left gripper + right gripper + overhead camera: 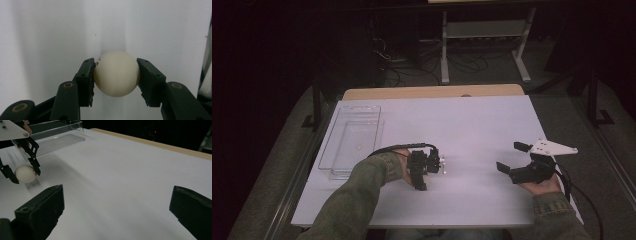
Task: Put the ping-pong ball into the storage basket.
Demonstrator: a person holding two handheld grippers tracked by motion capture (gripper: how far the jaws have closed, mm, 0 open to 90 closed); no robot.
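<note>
A cream-white ball (116, 73) sits between the two black jaws of my left gripper (115, 62), and both pads press on its sides just above the white table top. From above, the left gripper (424, 167) is at the middle front of the table, held by a hand in a green sleeve. The right gripper view shows the same ball (25, 173) at the far left, clamped and close to the surface. My right gripper (512, 157) rests at the front right, jaws wide apart with nothing between them (117, 192).
A clear plastic tray (362, 107) lies at the left of the white table top (482, 120) and looks empty. A wooden edge (432, 92) runs along the back. Beyond the table are cables and a white metal frame (484, 30) on a dark floor.
</note>
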